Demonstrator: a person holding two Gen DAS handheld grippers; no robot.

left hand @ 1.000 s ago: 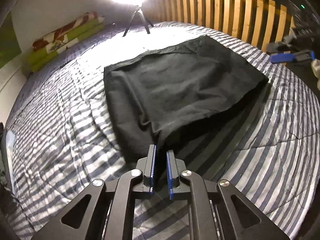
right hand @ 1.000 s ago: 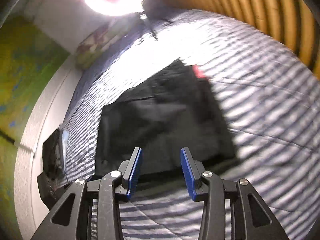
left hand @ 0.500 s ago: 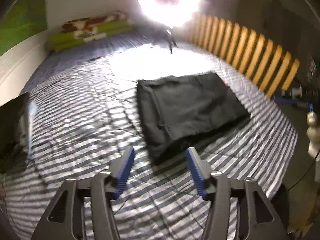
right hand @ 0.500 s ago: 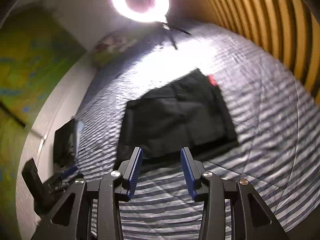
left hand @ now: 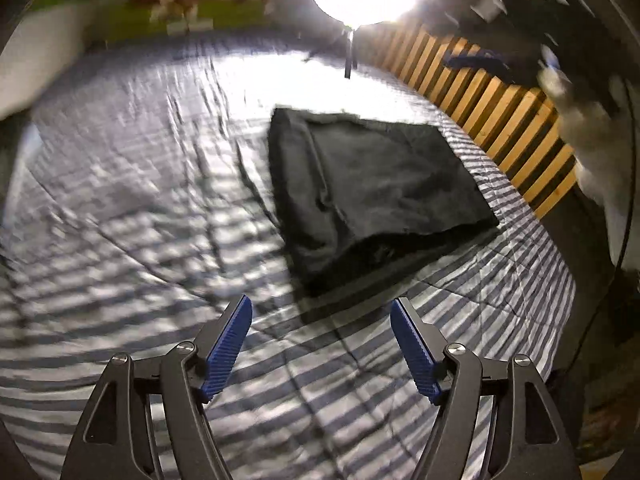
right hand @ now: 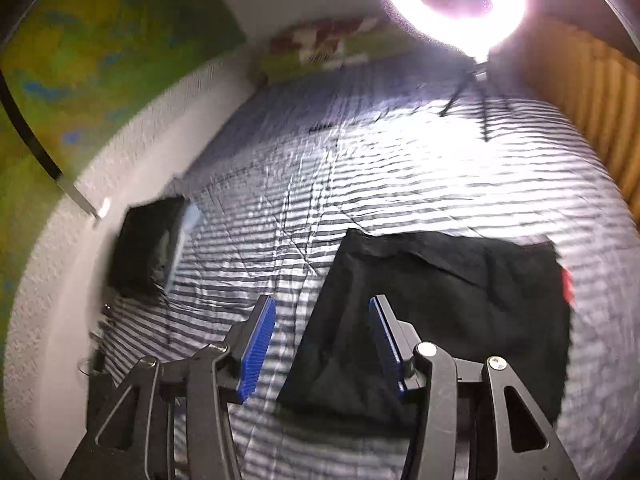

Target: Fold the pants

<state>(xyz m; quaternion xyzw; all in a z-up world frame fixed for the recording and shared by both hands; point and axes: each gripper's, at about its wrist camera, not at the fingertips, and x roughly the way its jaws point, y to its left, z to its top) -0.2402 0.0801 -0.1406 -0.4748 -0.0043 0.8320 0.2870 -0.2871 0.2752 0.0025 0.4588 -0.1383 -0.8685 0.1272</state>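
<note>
Folded black pants (left hand: pixel 376 188) lie mid-frame on the striped bedspread (left hand: pixel 132 208).
I see my left gripper (left hand: pixel 321 344) and right gripper (right hand: pixel 322 340) both empty, jaws opening above the bedding.

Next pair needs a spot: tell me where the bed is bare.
Bare striped bedspread lies between the folded black pants and the white wall; another strip lies below the pants. Crowded: ring-light tripod at the far end, dark object by the wall.
</note>
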